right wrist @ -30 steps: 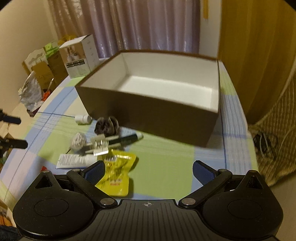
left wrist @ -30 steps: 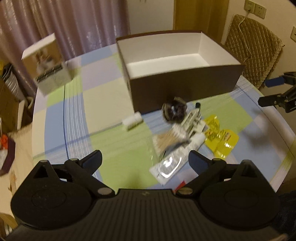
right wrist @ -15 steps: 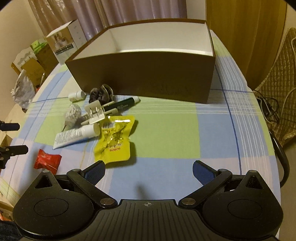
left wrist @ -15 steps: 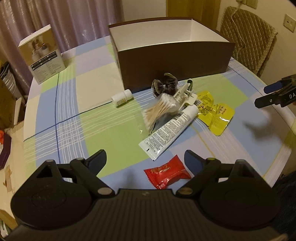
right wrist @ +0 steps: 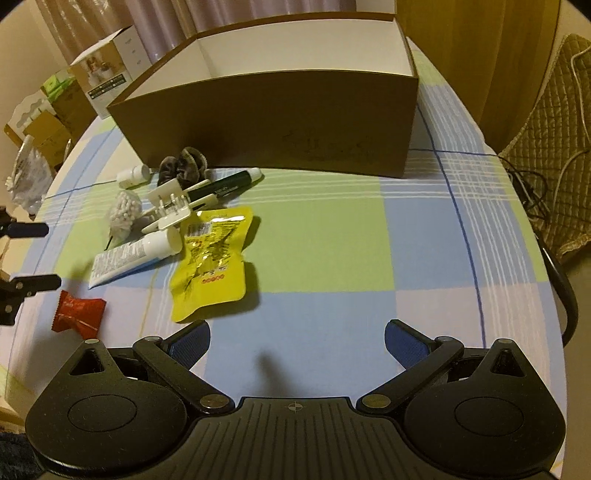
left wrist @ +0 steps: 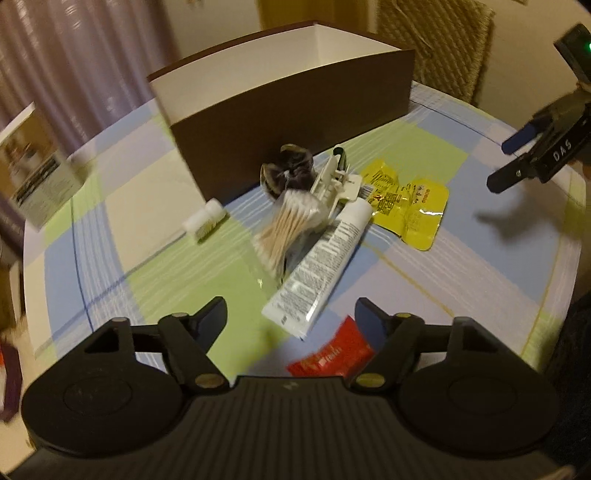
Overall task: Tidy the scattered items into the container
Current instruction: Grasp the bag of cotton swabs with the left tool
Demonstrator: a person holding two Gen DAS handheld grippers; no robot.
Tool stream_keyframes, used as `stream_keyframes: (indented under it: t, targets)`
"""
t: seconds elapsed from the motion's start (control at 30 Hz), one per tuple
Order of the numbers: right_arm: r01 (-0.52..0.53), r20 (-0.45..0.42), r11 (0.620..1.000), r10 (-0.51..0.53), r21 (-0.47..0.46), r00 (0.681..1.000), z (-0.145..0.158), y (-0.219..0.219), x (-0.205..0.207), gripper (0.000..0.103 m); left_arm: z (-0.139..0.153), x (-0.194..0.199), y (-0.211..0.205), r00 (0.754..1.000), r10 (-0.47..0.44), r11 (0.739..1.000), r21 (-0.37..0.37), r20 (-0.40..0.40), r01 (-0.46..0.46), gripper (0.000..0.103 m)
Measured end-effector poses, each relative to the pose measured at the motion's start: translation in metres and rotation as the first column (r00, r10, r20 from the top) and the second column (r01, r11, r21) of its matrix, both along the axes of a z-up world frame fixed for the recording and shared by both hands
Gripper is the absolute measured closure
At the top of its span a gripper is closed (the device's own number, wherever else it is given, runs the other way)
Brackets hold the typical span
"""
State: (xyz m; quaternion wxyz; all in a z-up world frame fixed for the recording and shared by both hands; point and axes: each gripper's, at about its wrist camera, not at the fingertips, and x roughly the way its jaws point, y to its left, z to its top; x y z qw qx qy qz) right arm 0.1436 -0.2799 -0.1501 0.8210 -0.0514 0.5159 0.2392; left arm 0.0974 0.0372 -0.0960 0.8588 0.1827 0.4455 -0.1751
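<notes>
Round table (right wrist: 332, 229) w/ checked cloth, curtains (right wrist: 92, 22) behind. Left gripper (left wrist: 291, 317) jaws closing, part-open, empty — 1 red packet (left wrist: 332, 356) betw. them. Right gripper (right wrist: 297, 339) wide open, empty. 1 brown box (right wrist: 280, 122) ahead; 1 tube (right wrist: 133, 254), 1 yellow pouch (right wrist: 214, 266) between.

I see round table (right wrist: 332, 236), checked cloth; on it brown box (right wrist: 280, 122), yellow pouch (right wrist: 214, 258), white tube (right wrist: 136, 254), red sachet (right wrist: 77, 310), 1 small carton (right wrist: 107, 81).

Brown box (right wrist: 280, 122), checked blue-green tablecloth (right wrist: 332, 258)
</notes>
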Motion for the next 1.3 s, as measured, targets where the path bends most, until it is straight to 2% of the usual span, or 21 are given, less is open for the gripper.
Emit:
stream_keyframes:
  t: [0.13, 0.27, 0.5, 0.73, 0.77, 0.83, 0.87, 0.97, 1.03, 1.13, 1.3]
  targets:
    - [0.029, -0.012, 1.0, -0.029, -0.013, 1.0, -0.003, -0.003, 0.005, 0.0, -0.002, 0.02, 0.004, 0.996, -0.087, 0.996, 0.02, 0.001, 0.087, 0.032]
    - [0.056, -0.031, 0.998, -0.056, -0.023, 0.998, -0.009, -0.002, 0.01, 0.0, -0.009, 0.041, 0.004, 0.982, -0.187, 0.982, 0.033, -0.018, 0.188, 0.032]
    - [0.102, -0.053, 0.994, -0.104, -0.033, 0.993, -0.013, 0.001, 0.019, 0.0, -0.027, 0.07, -0.005, 0.924, -0.378, 0.924, 0.046, -0.056, 0.38, 0.036]
    - [0.168, -0.074, 0.985, -0.17, -0.032, 0.983, -0.016, -0.002, 0.023, 0.0, -0.035, 0.095, 0.001, 0.886, -0.459, 0.888, -0.002, -0.069, 0.46, 0.04]
    - [0.174, -0.076, 0.984, -0.176, -0.036, 0.981, -0.017, -0.002, 0.023, 0.0, -0.037, 0.097, 0.001, 0.879, -0.472, 0.881, -0.012, -0.072, 0.472, 0.043]
    - [0.184, -0.079, 0.982, -0.187, -0.041, 0.979, -0.018, -0.001, 0.023, 0.0, -0.042, 0.101, 0.0, 0.866, -0.494, 0.869, -0.029, -0.077, 0.493, 0.056]
    - [0.186, -0.079, 0.982, -0.189, -0.04, 0.979, -0.018, -0.001, 0.022, 0.0, -0.045, 0.103, 0.0, 0.86, -0.504, 0.864, -0.042, -0.084, 0.502, 0.068]
    - [0.19, -0.066, 0.982, -0.191, -0.019, 0.979, -0.015, 0.001, 0.021, 0.0, -0.047, 0.102, 0.001, 0.85, -0.522, 0.853, -0.065, -0.074, 0.518, 0.076]
    - [0.178, -0.056, 0.984, -0.176, 0.023, 0.983, -0.013, 0.002, 0.019, 0.0, -0.044, 0.1, 0.004, 0.856, -0.514, 0.857, -0.08, -0.06, 0.509, 0.079]
    - [0.136, -0.031, 0.988, -0.134, 0.078, 0.991, -0.008, 0.011, 0.018, 0.0, -0.034, 0.097, 0.011, 0.88, -0.474, 0.878, -0.101, -0.031, 0.469, 0.082]
    - [-0.014, -0.032, 0.993, 0.018, 0.116, 0.999, -0.013, 0.043, 0.017, 0.0, -0.02, 0.093, 0.024, 0.944, -0.331, 0.938, -0.117, -0.01, 0.327, 0.082]
